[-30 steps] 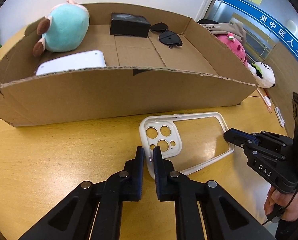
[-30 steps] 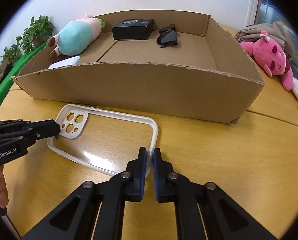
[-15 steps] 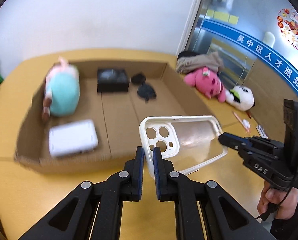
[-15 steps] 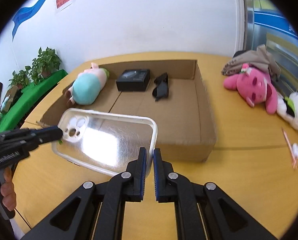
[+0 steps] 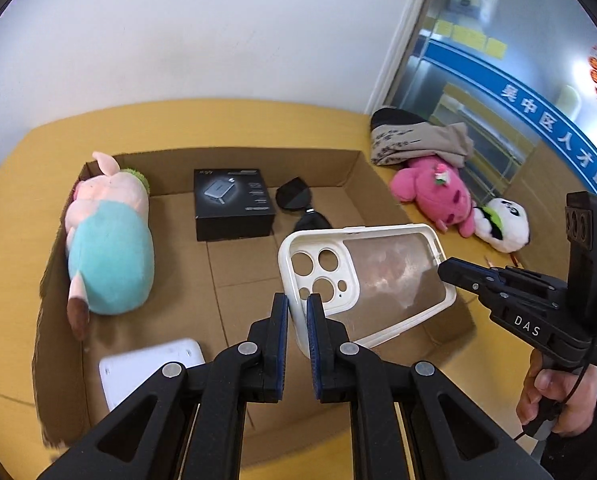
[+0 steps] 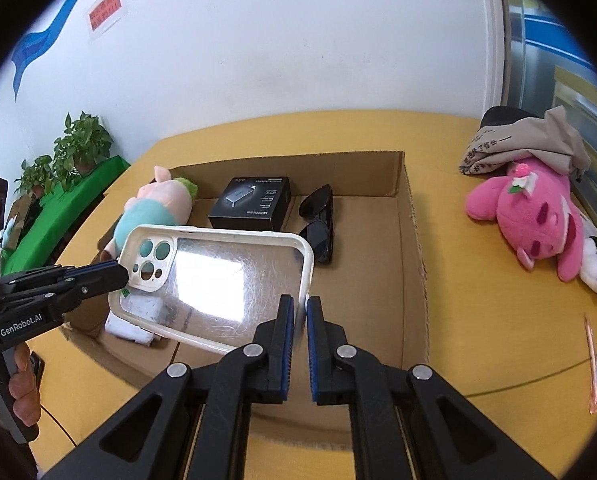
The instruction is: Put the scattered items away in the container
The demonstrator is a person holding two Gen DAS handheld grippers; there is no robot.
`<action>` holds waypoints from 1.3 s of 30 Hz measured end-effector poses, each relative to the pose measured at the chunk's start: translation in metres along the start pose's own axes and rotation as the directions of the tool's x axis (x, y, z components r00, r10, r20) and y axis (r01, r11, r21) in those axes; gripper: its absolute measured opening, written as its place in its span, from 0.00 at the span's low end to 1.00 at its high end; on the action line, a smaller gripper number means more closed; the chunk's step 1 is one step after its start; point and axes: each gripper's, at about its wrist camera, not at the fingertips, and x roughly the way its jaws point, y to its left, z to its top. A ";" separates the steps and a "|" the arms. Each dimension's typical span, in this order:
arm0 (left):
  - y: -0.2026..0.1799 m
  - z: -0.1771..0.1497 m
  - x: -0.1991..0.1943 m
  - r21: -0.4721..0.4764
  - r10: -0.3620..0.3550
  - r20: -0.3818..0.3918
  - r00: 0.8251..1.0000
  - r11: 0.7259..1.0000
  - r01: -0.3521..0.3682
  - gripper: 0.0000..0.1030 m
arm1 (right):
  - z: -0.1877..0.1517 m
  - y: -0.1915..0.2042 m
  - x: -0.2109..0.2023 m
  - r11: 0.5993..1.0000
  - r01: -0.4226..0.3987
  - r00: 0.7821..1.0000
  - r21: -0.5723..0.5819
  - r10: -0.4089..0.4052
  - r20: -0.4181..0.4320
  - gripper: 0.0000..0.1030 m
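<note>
A white phone case (image 5: 378,280) with a clear back hangs in the air above the cardboard box (image 5: 234,160). My left gripper (image 5: 297,308) is shut on the case's camera end. My right gripper (image 6: 300,308) is shut on the opposite end of the phone case (image 6: 218,280). In the left wrist view the right gripper (image 5: 448,270) reaches in from the right. In the right wrist view the left gripper (image 6: 120,274) comes in from the left. Both ends are pinched at the white rim, and the case lies nearly flat over the cardboard box (image 6: 412,240).
In the box lie a pig plush (image 5: 110,248), a black carton (image 5: 232,204), sunglasses (image 5: 302,208) and a white flat device (image 5: 150,368). On the yellow table right of the box are a pink plush (image 6: 538,220), a panda plush (image 5: 502,226), folded cloth (image 6: 522,144), a pen (image 6: 592,364).
Both grippers have lifted the phone case off the table and carried it forward; it now hangs over the box's inside instead of lying in front of its near wall.
</note>
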 end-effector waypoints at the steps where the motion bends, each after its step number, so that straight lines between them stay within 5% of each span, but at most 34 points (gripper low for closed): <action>1: 0.003 0.002 0.009 0.002 0.008 -0.025 1.000 1.000 -0.008 0.09 | 0.003 -0.001 0.011 1.000 0.000 1.000 0.000 0.000 -0.025 0.06; 7: 0.023 0.008 0.063 -0.047 -0.007 -0.171 0.985 0.999 -0.001 0.09 | 0.011 -0.014 0.067 0.999 0.016 0.986 0.028 -0.011 -0.169 0.06; 12: 0.020 -0.001 0.102 -0.042 -0.002 -0.301 0.954 0.999 -0.011 0.09 | 0.004 -0.022 0.096 0.998 0.059 0.961 0.023 -0.050 -0.272 0.06; 21: 0.028 -0.009 0.123 -0.072 -0.010 -0.374 0.927 0.997 -0.018 0.09 | -0.009 -0.026 0.119 0.996 0.079 0.938 0.035 -0.062 -0.341 0.07; 23: 0.028 -0.010 0.115 -0.074 -0.025 -0.340 0.940 0.997 -0.001 0.10 | -0.009 -0.027 0.114 0.996 0.070 0.945 0.048 -0.050 -0.322 0.10; 24: 0.027 -0.009 0.109 -0.072 -0.030 -0.319 0.947 0.997 0.007 0.15 | -0.008 -0.027 0.108 0.997 0.050 0.953 0.061 -0.030 -0.301 0.23; 26: 0.029 -0.008 0.089 -0.064 -0.018 -0.249 0.968 0.998 0.002 0.39 | -0.008 -0.022 0.093 0.998 0.034 0.970 0.055 -0.020 -0.243 0.49; 27: 0.028 -0.009 0.072 -0.053 0.007 -0.187 0.982 0.998 -0.017 0.60 | -0.010 -0.015 0.077 0.999 0.038 0.981 0.030 -0.032 -0.189 0.57; 28: 0.028 -0.009 0.061 -0.043 0.027 -0.142 0.989 0.998 -0.034 0.74 | -0.014 -0.011 0.067 0.999 0.039 0.987 0.011 -0.037 -0.154 0.59; 29: 0.027 -0.012 0.041 -0.025 0.062 -0.065 0.996 0.998 -0.064 0.79 | -0.018 -0.004 0.054 0.999 0.040 0.993 -0.010 -0.041 -0.110 0.61; 34: 0.027 -0.057 -0.032 -0.019 0.170 0.224 0.960 0.985 -0.170 1.00 | -0.063 0.032 -0.002 0.995 0.061 0.985 -0.074 -0.048 0.168 0.75; 36: 0.030 -0.081 -0.041 -0.029 0.222 0.259 0.940 0.975 -0.222 1.00 | -0.084 0.040 -0.015 0.996 0.077 0.957 -0.045 -0.061 0.285 0.79; 39: 0.040 -0.105 -0.035 -0.037 0.287 0.253 0.924 0.957 -0.287 1.00 | -0.099 0.045 -0.007 0.997 0.074 0.949 -0.010 -0.068 0.308 0.79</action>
